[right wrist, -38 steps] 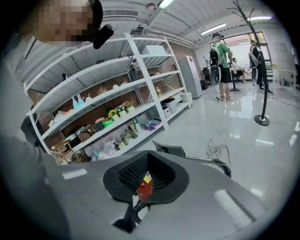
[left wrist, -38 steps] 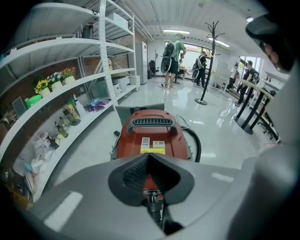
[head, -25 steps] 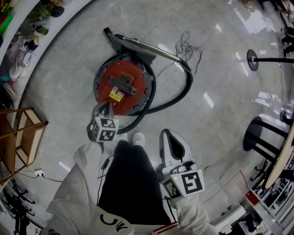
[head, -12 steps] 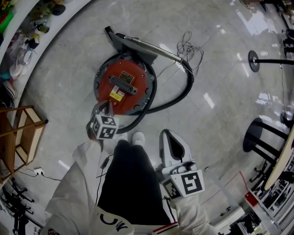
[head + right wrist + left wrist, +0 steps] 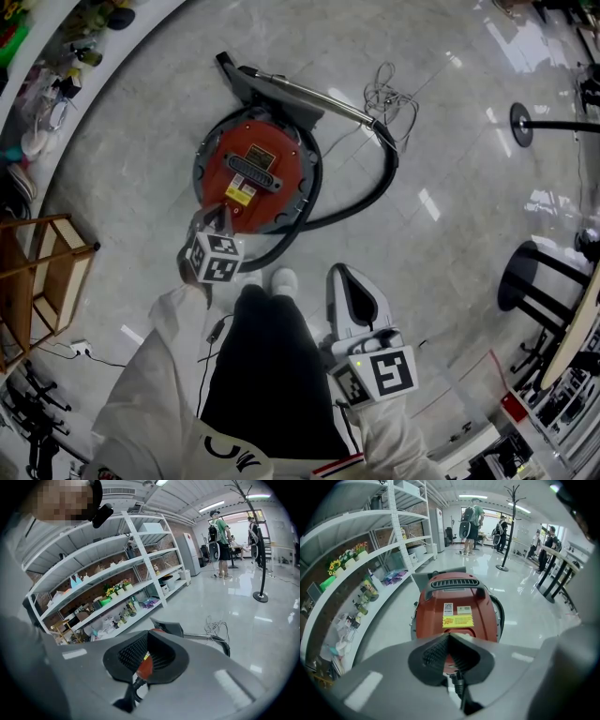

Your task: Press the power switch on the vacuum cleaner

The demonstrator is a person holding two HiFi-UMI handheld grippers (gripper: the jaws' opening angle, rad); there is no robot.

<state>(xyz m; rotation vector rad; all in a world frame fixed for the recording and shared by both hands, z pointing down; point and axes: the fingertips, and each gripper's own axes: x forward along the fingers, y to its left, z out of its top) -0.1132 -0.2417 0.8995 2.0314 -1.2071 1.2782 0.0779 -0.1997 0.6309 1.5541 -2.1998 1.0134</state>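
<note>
A round red vacuum cleaner [image 5: 253, 173] lies on the pale floor, its black hose [image 5: 361, 202] curling round its right side and its metal wand [image 5: 309, 98] lying behind it. My left gripper [image 5: 212, 221] hangs just over the near rim of the vacuum, jaws shut and empty. In the left gripper view the red body [image 5: 457, 606] with a yellow label fills the middle, and the left gripper [image 5: 450, 635] hides its near end. I cannot make out the switch. My right gripper [image 5: 340, 274] is held near the person's right side, shut on nothing, and in its own view the right gripper [image 5: 147, 632] points past the vacuum.
A loose cable coil [image 5: 384, 98] lies beyond the wand. Curved white shelving [image 5: 56, 66] with small items runs along the left, and a wooden frame [image 5: 47, 272] stands below it. A coat stand base [image 5: 516, 122] and black stool legs [image 5: 534, 281] are at right. The person's shoes [image 5: 272, 279] are close to the vacuum.
</note>
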